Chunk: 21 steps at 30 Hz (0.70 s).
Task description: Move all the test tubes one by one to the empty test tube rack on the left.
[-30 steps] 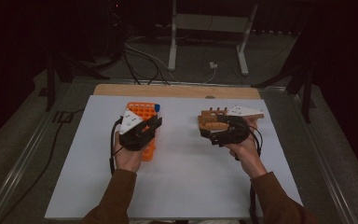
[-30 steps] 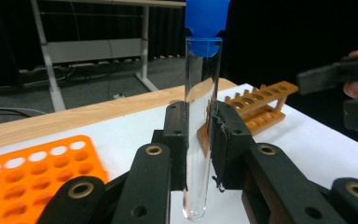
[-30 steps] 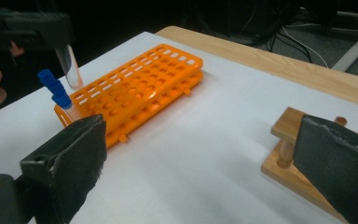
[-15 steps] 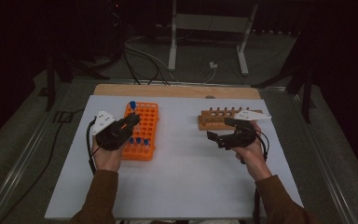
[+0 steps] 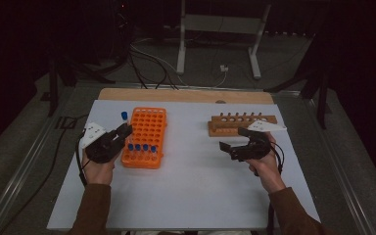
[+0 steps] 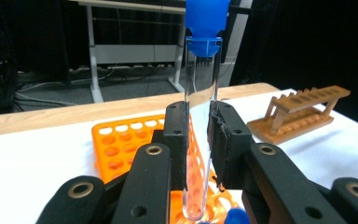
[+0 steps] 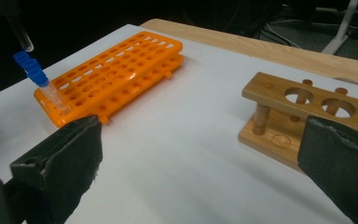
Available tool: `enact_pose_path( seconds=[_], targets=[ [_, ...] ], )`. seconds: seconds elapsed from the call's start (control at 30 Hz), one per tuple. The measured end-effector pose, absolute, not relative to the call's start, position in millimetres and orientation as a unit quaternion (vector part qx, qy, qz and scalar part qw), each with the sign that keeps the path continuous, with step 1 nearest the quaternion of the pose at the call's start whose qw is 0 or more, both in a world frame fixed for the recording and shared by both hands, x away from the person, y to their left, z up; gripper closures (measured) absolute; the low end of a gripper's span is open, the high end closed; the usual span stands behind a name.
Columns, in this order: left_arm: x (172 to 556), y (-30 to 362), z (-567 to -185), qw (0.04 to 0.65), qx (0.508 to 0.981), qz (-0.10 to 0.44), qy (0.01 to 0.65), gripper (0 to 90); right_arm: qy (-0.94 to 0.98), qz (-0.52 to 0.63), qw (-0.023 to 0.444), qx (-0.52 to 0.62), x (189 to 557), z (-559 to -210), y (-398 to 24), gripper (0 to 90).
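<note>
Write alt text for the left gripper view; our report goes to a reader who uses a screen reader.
The left gripper holds an upright clear test tube with a blue cap between its black fingers, above an orange tube rack on a white table. A wooden rack stands farther right.

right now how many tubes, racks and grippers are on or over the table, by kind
blue-capped test tubes: 5, one clamped upright in the left gripper, four standing in the orange rack's near row
orange plastic tube rack: 1
wooden tube rack: 1, holes vacant
hand-held grippers: 2, the left gripper and the right gripper, its jaws open
total: 9
</note>
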State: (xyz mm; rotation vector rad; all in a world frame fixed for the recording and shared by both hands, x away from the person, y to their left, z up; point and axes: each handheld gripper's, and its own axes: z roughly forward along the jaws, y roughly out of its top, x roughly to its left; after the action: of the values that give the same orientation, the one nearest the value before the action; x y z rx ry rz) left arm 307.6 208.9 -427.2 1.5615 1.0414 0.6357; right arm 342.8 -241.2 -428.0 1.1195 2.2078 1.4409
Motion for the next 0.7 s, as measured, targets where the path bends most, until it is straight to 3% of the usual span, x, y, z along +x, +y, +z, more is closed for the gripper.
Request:
enact_pose_path(
  seconds=[0.7],
  targets=[
    [298,222,-465,0.517,0.677,0.26,0.454,78.2,0.759,0.504,0.141,0.387,329,-433,-254,0.0]
  ],
)
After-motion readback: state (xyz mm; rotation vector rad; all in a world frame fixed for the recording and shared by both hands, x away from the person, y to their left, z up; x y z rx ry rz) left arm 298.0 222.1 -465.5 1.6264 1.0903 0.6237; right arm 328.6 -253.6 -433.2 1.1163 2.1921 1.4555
